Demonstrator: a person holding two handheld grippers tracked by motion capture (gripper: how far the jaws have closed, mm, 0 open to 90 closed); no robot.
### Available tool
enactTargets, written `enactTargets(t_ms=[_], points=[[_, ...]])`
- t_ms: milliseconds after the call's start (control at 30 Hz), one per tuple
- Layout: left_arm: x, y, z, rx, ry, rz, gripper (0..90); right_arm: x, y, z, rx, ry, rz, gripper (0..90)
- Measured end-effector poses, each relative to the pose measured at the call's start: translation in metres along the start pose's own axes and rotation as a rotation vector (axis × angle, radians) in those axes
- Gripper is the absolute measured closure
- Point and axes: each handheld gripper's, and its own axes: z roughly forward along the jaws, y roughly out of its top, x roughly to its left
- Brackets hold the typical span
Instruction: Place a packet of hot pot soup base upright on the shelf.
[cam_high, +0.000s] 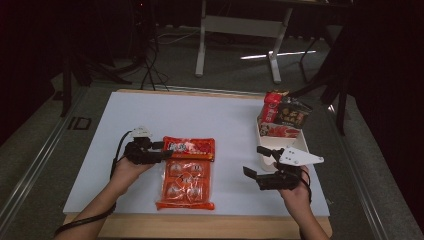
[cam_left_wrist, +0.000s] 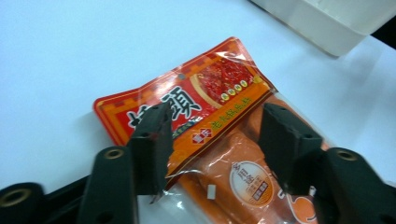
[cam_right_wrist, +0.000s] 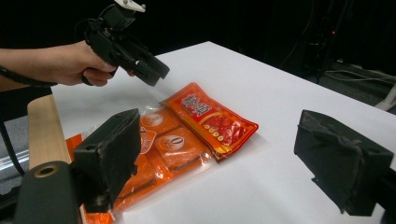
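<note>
Red sauce packet (cam_left_wrist: 196, 112): large white Chinese characters across its face, of which one, 頭, is legible in the left gripper view; a yellow band below carries small characters too blurred to read, beside a small red-and-white emblem. Orange bag (cam_left_wrist: 247, 182): round white labels on the inner sachets bear Chinese print, not legible. Packages in the white box (cam_high: 287, 142): printing too small to read.
</note>
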Motion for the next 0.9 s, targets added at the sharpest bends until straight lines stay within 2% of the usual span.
enactTargets(t_ms=[133, 200, 233, 300, 333, 567, 833, 900], points=[[0.011, -0.004, -0.002, -0.005, 0.006, -0.035, 34.8, 0.001, 0.000, 0.000, -0.003, -0.003, -0.015, 14.6], [0.014, -0.005, -0.001, -0.004, 0.006, -0.043, 33.5, 0.001, 0.000, 0.000, -0.001, -0.004, -0.018, 14.6], [0.018, -0.008, 0.003, 0.011, 0.015, -0.057, 32.5, 0.001, 0.000, 0.001, 0.001, -0.005, -0.019, 14.6], [0.018, -0.008, 0.003, 0.011, 0.015, -0.057, 32.4, 0.001, -0.001, 0.001, 0.003, -0.005, -0.018, 14.6], [0.023, -0.011, 0.008, 0.033, 0.027, -0.067, 32.4, 0.001, -0.001, 0.001, 0.008, -0.008, -0.018, 14.6], [0.036, -0.020, 0.021, 0.081, 0.050, -0.095, 32.7, 0.001, -0.002, 0.001, 0.009, -0.008, -0.015, 14.6], [0.043, -0.021, 0.037, 0.110, 0.014, -0.123, 39.9, 0.001, -0.002, 0.000, 0.011, -0.006, -0.013, 14.6], [0.042, -0.021, 0.041, 0.126, 0.006, -0.113, 40.7, 0.001, -0.002, 0.000, 0.010, -0.006, -0.011, 14.6]])
